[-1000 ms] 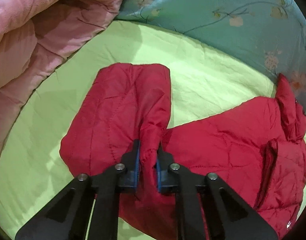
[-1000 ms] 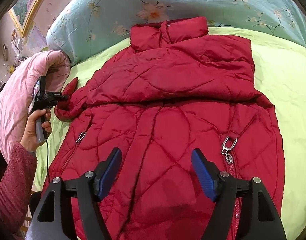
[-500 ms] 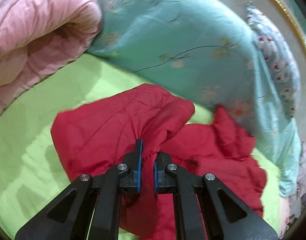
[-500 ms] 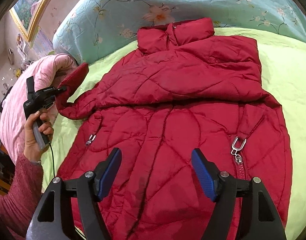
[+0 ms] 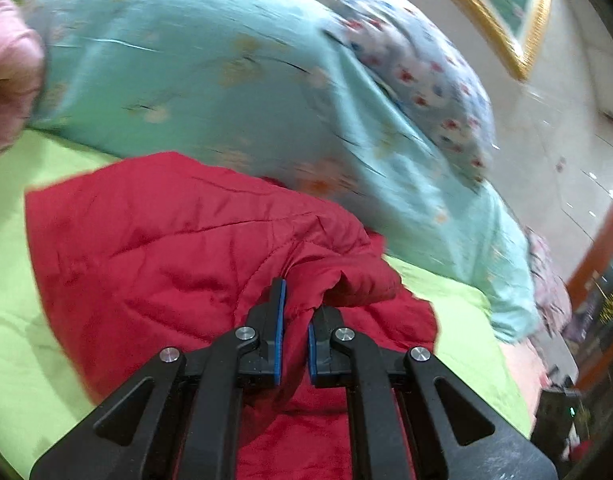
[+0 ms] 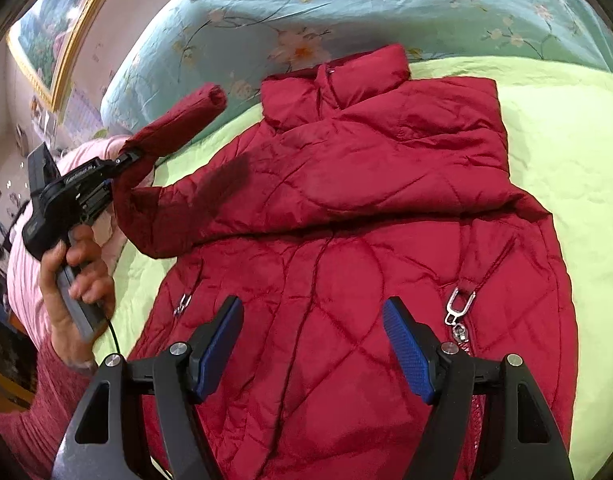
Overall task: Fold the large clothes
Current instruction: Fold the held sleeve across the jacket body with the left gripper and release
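A red quilted jacket [image 6: 346, 216] lies face up on a lime green bed sheet [image 6: 566, 152], collar toward the pillows. Its right sleeve is folded across the chest. My left gripper [image 5: 294, 320] is shut on the jacket's left sleeve [image 5: 178, 240] and holds it lifted off the bed; in the right wrist view the sleeve [image 6: 174, 128] sticks up from the left gripper [image 6: 122, 160]. My right gripper [image 6: 312, 344] is open and empty, hovering above the jacket's lower front.
A teal floral duvet [image 6: 346, 4] lies behind the collar. A pink quilt [image 6: 22, 264] lies at the left. A patterned pillow [image 5: 418, 64] and a gold-framed picture [image 5: 506, 12] are behind. A metal zipper pull [image 6: 458, 306] lies on the jacket.
My left gripper has lifted the left sleeve off the sheet and swung it up and inward toward the jacket body. My right gripper has stayed open above the jacket's lower front.
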Tool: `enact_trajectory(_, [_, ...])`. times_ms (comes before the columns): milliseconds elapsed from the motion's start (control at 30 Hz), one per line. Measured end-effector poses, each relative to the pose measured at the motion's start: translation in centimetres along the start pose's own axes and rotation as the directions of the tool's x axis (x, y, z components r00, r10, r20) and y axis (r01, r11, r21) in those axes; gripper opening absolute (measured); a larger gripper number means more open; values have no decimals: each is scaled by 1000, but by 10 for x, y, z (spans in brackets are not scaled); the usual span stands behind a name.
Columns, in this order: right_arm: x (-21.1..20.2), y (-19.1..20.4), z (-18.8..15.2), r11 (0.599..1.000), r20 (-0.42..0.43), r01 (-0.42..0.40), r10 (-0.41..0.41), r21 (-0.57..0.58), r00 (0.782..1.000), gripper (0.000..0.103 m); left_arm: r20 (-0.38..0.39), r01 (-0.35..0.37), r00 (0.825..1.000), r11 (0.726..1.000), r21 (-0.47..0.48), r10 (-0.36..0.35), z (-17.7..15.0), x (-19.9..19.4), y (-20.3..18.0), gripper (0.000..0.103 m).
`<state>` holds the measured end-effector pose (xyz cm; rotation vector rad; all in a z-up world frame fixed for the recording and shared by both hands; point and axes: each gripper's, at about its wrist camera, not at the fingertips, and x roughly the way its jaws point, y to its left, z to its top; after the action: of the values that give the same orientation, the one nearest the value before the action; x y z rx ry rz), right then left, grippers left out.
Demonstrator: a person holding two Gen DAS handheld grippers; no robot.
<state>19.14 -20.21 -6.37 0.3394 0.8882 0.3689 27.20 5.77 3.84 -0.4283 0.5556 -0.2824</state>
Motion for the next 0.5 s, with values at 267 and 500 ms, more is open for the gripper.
enact_trajectory(267, [-9,-32,21,995,81,31,-39,97,996,74,-157,109,983,990,90,-94,-36,62,-58,6])
enact_trajectory(500, [3,-62,61,985,132,3,-26,170,991,73,-253,103,965,988,112,-72,-70,89,-63,6])
